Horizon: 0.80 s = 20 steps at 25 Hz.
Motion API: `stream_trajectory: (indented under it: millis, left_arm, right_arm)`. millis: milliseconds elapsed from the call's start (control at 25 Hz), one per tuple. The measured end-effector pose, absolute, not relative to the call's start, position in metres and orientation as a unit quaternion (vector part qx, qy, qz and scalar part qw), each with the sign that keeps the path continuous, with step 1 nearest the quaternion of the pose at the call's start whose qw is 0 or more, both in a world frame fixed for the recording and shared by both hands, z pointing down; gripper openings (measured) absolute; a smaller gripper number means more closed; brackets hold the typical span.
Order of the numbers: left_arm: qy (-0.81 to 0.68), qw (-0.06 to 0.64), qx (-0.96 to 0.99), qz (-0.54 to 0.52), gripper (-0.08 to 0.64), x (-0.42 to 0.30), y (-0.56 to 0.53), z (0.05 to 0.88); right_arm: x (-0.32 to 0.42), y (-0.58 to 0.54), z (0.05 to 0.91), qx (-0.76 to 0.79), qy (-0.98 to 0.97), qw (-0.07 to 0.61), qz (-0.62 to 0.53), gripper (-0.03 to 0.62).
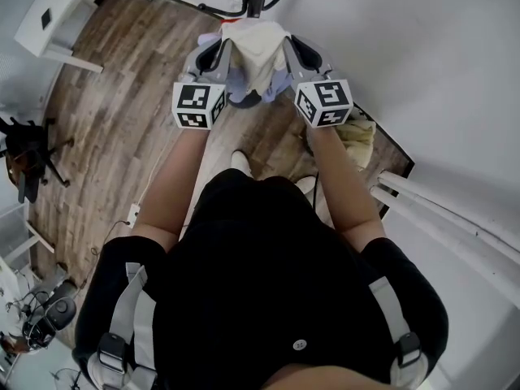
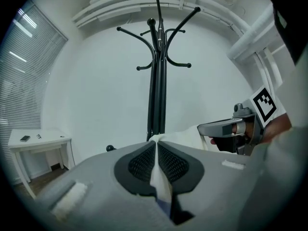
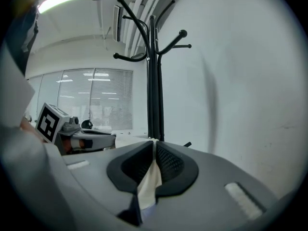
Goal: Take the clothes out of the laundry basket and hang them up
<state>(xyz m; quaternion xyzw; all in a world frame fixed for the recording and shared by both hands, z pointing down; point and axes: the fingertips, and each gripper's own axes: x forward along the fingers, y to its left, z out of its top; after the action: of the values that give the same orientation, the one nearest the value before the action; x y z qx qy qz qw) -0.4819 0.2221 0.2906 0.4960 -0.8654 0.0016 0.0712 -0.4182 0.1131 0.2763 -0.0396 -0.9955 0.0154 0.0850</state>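
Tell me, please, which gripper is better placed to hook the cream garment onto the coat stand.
Left, though only marginally. Both the left gripper and the right gripper are shut on the garment and face the coat stand squarely. The left gripper view shows two low hooks flanking it.

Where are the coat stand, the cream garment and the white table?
coat stand (image 2: pixel 157 90), left gripper view, on its black pole.
cream garment (image 1: pixel 258 49), head view, on the middle of the cloth.
white table (image 2: pixel 41 142), left gripper view, on its top.

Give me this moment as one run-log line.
left gripper: shut on cream garment | right gripper: shut on cream garment | coat stand: ahead, hooks bare | stage: not yet hung
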Motion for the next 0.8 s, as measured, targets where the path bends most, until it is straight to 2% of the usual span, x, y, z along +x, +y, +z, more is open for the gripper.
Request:
stream_trajectory:
  millis: [280,800]
  left_arm:
    - [-0.86,0.052,0.508,-0.004,0.011,-0.477,0.21,0.31]
    - [-0.853,0.107,0.511,0.001,0.012,-0.476,0.202,0.369]
  right_arm:
    - [-0.421,0.115,0.303,-0.027,-0.995,0.085,0.036,0.026]
    - [-0.427,0.12,0.356,-0.012,-0.989,0.118,0.085,0.032]
